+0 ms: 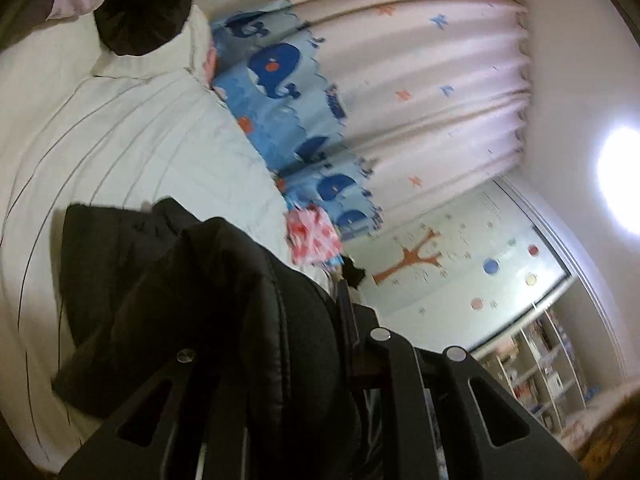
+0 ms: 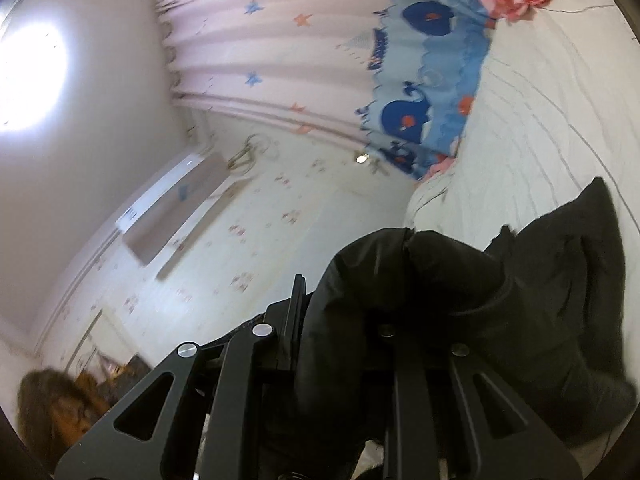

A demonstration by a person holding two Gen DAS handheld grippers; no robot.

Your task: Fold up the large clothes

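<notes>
A large black padded jacket [image 1: 188, 300] is lifted above the white striped bed [image 1: 132, 140]. My left gripper [image 1: 320, 320] is shut on a bunched edge of the jacket, which drapes over and hides one finger. In the right wrist view the same jacket [image 2: 500, 300] hangs from my right gripper [image 2: 344, 312], which is shut on another part of its edge. The cloth covers the right finger; the left finger [image 2: 298, 300] shows beside it. Both views are tilted sideways.
A whale-print curtain [image 1: 280, 92] hangs behind the bed. Pink patterned cloth [image 1: 314, 236] lies at the bed's edge. A dark round cushion [image 1: 144, 8] sits on the bed. A bookshelf [image 1: 548, 364] stands by the wall. A ceiling light [image 2: 32, 76] glares.
</notes>
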